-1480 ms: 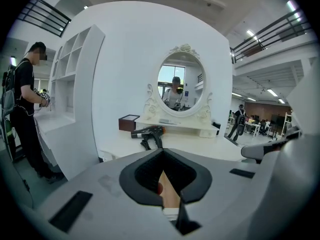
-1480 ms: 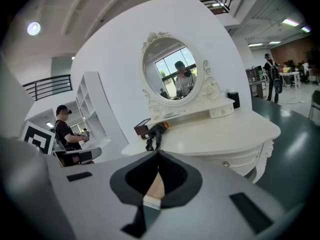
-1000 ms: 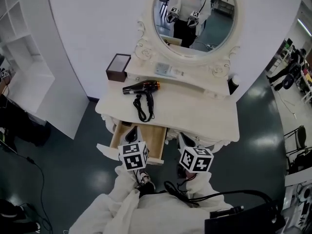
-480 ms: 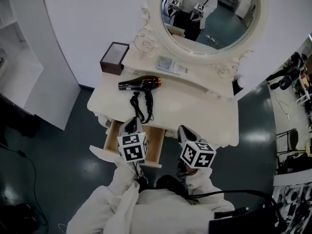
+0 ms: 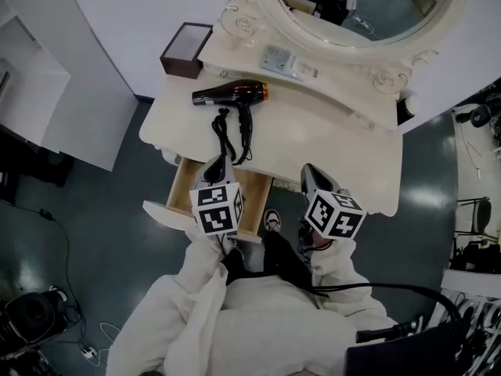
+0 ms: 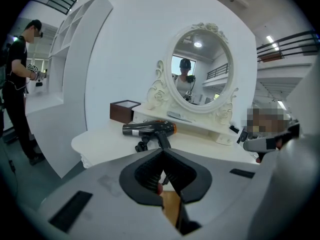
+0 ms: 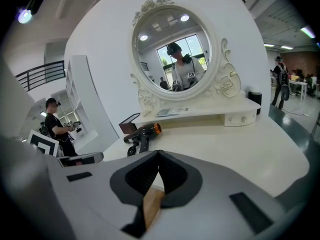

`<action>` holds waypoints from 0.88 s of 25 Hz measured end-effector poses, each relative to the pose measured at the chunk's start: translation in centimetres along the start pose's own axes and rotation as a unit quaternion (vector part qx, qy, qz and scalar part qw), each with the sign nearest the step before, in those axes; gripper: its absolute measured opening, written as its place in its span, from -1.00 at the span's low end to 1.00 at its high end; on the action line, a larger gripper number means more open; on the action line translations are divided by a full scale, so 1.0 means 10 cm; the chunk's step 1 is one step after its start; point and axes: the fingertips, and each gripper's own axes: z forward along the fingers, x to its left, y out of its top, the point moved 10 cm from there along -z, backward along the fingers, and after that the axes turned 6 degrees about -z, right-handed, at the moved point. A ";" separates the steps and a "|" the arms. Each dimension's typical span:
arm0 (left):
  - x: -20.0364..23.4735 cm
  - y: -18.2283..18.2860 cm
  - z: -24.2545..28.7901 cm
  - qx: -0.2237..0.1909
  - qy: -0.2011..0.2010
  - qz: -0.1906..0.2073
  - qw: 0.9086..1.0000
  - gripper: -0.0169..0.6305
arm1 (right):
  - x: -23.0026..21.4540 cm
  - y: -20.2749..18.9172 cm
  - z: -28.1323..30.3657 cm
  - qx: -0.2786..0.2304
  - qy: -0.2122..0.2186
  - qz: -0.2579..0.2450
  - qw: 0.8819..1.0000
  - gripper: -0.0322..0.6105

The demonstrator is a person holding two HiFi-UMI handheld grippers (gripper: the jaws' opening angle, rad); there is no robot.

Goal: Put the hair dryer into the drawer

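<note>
Two grippers are hovering at the front of a cream carved dressing table (image 5: 329, 143) in the head view: the left gripper (image 5: 213, 167) over the open wooden drawer (image 5: 185, 183), the right gripper (image 5: 310, 172) beside it. The black hair dryer with an orange ring (image 5: 231, 94) is lying on the tabletop beyond. In the left gripper view the jaws are pressing together, empty. In the right gripper view they are meeting likewise, holding nothing.

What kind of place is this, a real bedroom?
Likely a staged dressing corner in a large hall, not a home: an ornate vanity table with an oval mirror and hair dryer stands against a curved white partition on a dark glossy floor.
</note>
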 end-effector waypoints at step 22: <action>-0.28 0.17 0.27 0.013 0.052 0.013 0.999 -0.96 | -0.26 0.31 0.60 0.032 0.078 -0.023 0.996 -0.71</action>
